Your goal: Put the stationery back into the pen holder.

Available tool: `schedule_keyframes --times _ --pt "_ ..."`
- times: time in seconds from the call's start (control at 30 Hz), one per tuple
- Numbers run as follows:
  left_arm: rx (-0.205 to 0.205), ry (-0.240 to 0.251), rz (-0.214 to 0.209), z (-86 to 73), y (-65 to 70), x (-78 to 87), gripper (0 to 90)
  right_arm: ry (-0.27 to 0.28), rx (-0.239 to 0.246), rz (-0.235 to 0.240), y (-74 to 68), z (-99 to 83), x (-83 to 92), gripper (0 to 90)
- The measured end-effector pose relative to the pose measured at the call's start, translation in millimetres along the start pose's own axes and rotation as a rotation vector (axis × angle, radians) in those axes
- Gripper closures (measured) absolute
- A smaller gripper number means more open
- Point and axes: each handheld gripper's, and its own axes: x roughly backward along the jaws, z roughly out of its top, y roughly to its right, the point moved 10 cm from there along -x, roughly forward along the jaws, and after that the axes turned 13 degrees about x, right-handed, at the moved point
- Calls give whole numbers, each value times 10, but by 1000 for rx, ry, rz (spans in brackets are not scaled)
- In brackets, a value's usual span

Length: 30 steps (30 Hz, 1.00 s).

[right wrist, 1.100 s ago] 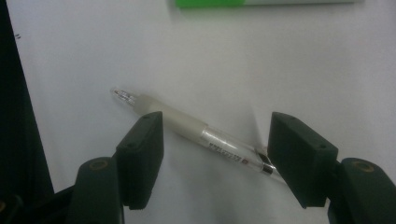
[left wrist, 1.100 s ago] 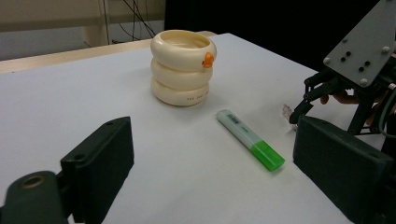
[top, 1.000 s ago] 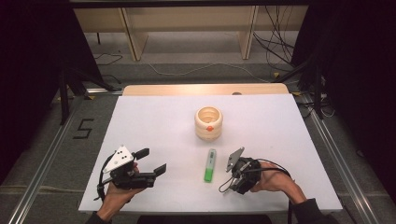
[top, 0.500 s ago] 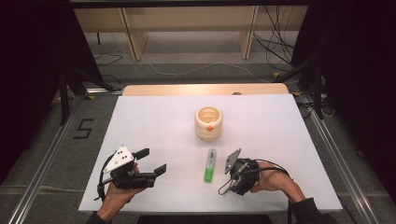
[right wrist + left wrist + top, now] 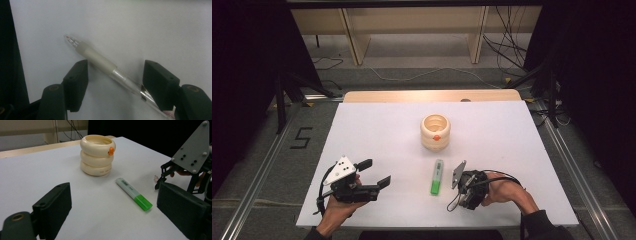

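Nothing much has shifted since the earlier frames: our two hands sit where they were, and the green highlighter [image 5: 437, 177] and the cream ring-stacked cup [image 5: 435, 131] lie just as before.

We hold the right gripper [image 5: 115, 82] low over a clear ballpoint pen [image 5: 110, 68], which lies flat on the white table [image 5: 377, 130] and runs slantwise between the jaws. Those jaws stand spread, one on each side of the barrel; the left one is just beside the pale rubber grip and the right one sits over the barrel near its metal band, and we cannot tell whether either pad touches. The pen's tip points up and away from the jaws in the right gripper view.

Our left gripper [image 5: 371, 172] rests near the table's front left, jaws wide apart with only bare table between them.

For room: the highlighter lies just left of the right gripper, lengthwise toward the cup, which stands well apart near the table's middle. The right hand [image 5: 499, 190] is close to the front edge, with open white surface to its right and beyond it. A broad bare stretch separates the two grippers, and the whole left half of the table behind the left gripper is free.
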Motion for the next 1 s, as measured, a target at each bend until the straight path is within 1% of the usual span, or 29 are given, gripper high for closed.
schedule_keyframes --times 0.17,0.27,0.37,0.5,0.53,0.63,0.67,0.77,0.87,1.0 --pt "1 -1 0 -2 -4 -1 119 4 15 22 -2 2 3 431" --pt "0 -2 -1 -3 0 -2 119 8 15 39 0 14 0 461" --pt "0 -2 0 -3 -2 -4 119 -4 29 49 8 15 6 497" --pt "0 -3 0 -5 -2 -5 119 -18 31 50 32 22 6 530" --pt "0 -3 0 -6 -1 -5 119 -24 26 57 31 20 9 543" --pt "0 -3 0 -5 -1 -5 119 -26 28 56 55 23 10 590" --pt "0 -3 0 -6 -1 -6 119 -30 32 63 49 25 12 599" --pt "-1 -3 0 -5 0 -5 119 -37 45 59 56 32 9 623" --pt "0 -3 -1 -5 -1 -5 119 -44 44 69 46 32 14 667" --pt "-1 -3 0 -5 0 -5 119 -55 56 72 44 31 18 718"
